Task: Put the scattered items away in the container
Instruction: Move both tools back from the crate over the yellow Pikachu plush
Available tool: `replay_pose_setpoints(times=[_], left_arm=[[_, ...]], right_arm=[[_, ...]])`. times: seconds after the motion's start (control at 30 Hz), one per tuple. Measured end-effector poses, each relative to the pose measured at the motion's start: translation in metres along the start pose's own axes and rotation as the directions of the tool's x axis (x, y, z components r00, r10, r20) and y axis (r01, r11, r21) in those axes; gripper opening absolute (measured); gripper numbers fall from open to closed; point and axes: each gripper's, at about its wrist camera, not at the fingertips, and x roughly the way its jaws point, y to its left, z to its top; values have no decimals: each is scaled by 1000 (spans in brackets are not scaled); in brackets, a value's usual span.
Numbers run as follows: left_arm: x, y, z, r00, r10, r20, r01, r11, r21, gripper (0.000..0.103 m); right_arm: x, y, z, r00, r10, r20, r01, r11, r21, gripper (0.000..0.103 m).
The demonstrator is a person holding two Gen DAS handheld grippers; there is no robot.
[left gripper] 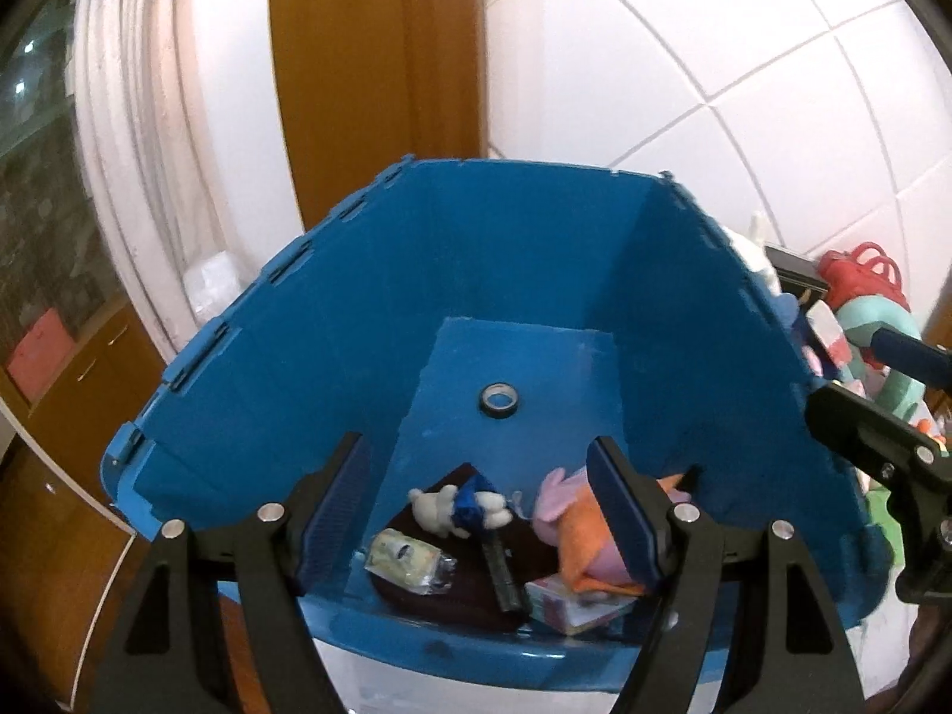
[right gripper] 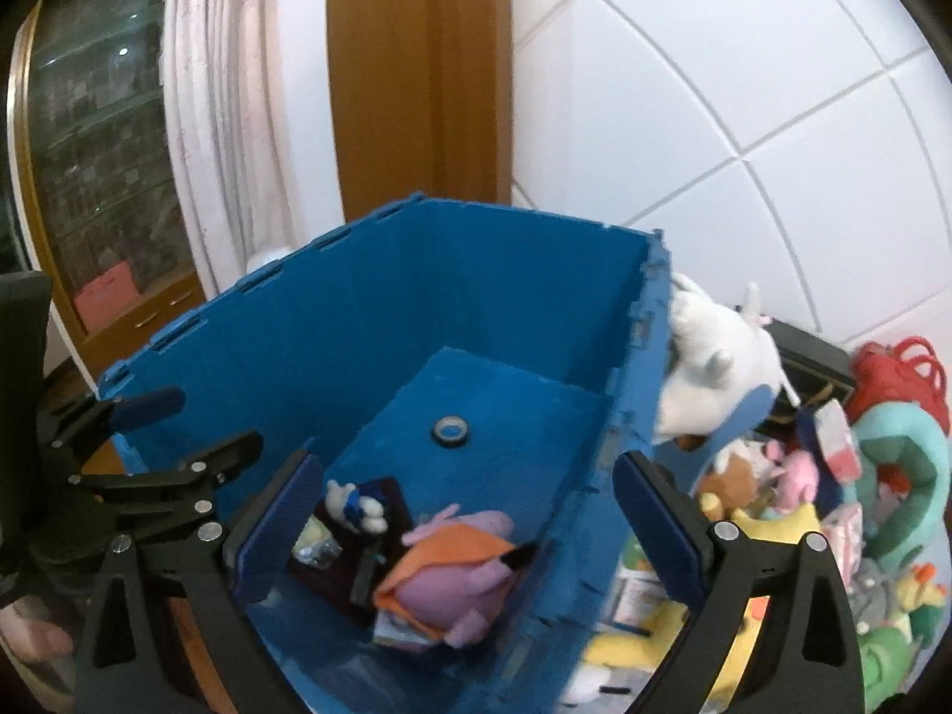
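A blue folding crate (left gripper: pixel 309 369) stands open; it also shows in the right wrist view (right gripper: pixel 333 345). Inside lie a pink pig plush in orange cloth (left gripper: pixel 571 529) (right gripper: pixel 452 565), a small white-and-blue plush (left gripper: pixel 458 509) (right gripper: pixel 354 506), a tape roll (left gripper: pixel 498 400) (right gripper: pixel 450 431), a clear packet (left gripper: pixel 407 559), a small box (left gripper: pixel 565 604) and a dark cloth (left gripper: pixel 452 595). My left gripper (left gripper: pixel 479 511) is open and empty above the crate's near rim. My right gripper (right gripper: pixel 464 517) is open and empty, straddling the crate's right wall. A pile of toys (right gripper: pixel 791 506) lies outside to the right.
A large white plush (right gripper: pixel 714 357) leans on the crate's right wall. A teal and red plush (right gripper: pixel 898 452) (left gripper: pixel 874 309) and a dark box (right gripper: pixel 809 363) sit in the pile. White tiled wall (right gripper: pixel 744 89), wooden frame (right gripper: pixel 416 71) and a curtain (left gripper: pixel 149 119) stand behind.
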Motion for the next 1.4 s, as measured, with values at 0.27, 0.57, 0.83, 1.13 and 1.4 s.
replay_pose_setpoints(times=[0.27,0.57,0.83,1.13,1.4], left_arm=[[-19,-66,-1,997,-76,20,74,994,78,75],[-37,-170,-9,986,-164,11,159,972,173,75],[-47,-273,-34,974,-224,-30,224,945,237,75],[-38,-355,-77,965,-239,-108,258,936,238,75],[-5,-383,-110,958,-199,-208,251,930,268,75]], right_arm=[[-42,-49,-22,997,-75,16,74,995,68,100],[-92,-130,-63,983,-185,-2,183,970,160,100],[-135,-215,-116,961,-272,-53,277,934,224,100],[-164,-302,-184,933,-332,-139,357,900,251,100],[-155,-355,-243,918,-315,-239,382,864,328,100]])
